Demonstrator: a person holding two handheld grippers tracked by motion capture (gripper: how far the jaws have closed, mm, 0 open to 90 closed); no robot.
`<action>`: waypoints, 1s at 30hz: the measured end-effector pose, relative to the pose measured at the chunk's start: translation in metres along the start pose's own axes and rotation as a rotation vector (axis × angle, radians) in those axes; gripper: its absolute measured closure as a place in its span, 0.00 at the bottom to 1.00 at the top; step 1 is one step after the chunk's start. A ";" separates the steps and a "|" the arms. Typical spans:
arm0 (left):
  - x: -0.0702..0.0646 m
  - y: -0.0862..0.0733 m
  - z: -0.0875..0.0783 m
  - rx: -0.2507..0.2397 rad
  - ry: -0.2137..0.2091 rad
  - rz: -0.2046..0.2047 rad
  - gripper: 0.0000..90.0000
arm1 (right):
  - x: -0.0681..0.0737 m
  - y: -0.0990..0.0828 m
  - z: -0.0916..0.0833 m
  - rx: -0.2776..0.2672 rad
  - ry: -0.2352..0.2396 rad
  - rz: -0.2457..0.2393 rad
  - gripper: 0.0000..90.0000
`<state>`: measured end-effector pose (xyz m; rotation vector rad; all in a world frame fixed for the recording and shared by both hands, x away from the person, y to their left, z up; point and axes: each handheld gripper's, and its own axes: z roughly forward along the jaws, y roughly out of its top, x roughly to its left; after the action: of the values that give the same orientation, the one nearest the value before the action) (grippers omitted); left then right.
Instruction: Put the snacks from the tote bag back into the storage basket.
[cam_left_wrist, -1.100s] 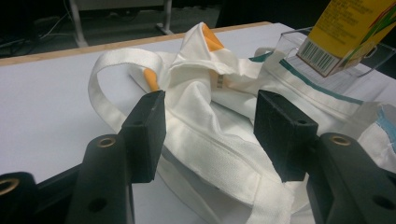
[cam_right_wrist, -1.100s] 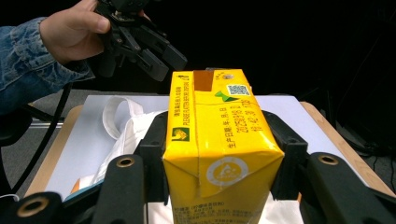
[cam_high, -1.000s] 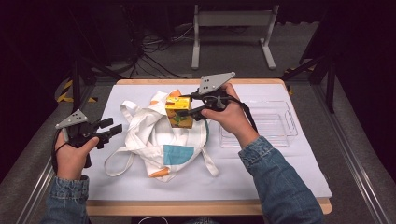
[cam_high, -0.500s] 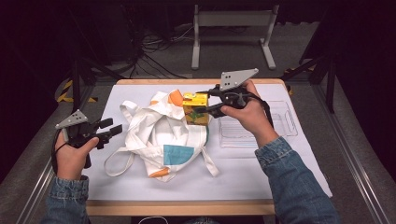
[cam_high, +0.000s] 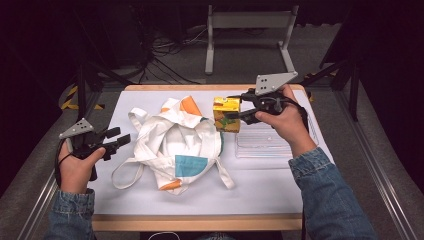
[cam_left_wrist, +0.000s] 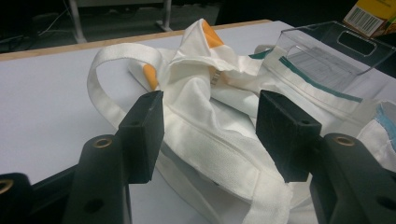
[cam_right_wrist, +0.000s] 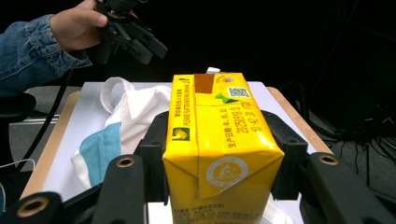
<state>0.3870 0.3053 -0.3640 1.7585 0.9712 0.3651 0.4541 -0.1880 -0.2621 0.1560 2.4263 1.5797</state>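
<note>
1. Two tools are working: the right tool (cam_high: 234, 106) is gripping a yellow carton (cam_high: 226, 114) between its pads, holding it in the air beside the clear tray (cam_high: 272, 145).
2. Left tool (cam_high: 116, 138) is hovering with jaws apart, empty, just beside the white tote bag (cam_high: 175, 140).
3. Bag and tray are lying on the white tabletop (cam_high: 260, 190).

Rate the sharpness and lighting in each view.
High view: table bright, surroundings dark, slightly soft. Left gripper view: bag sharp, clear tray shows faint glare. Right gripper view: yellow carton crisp and evenly lit, background black.
</note>
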 end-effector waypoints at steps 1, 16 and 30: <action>0.000 0.000 0.000 0.000 0.002 0.000 0.48 | -0.001 -0.001 -0.002 -0.001 0.000 0.000 0.57; 0.000 0.000 0.000 0.000 0.004 -0.002 0.47 | -0.011 -0.021 -0.037 -0.002 -0.052 0.029 0.57; -0.001 -0.002 -0.003 0.001 0.014 -0.010 0.47 | -0.021 -0.049 -0.057 0.007 -0.084 0.066 0.57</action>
<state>0.3842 0.3067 -0.3645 1.7539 0.9900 0.3714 0.4618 -0.2633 -0.2822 0.3009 2.3856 1.5591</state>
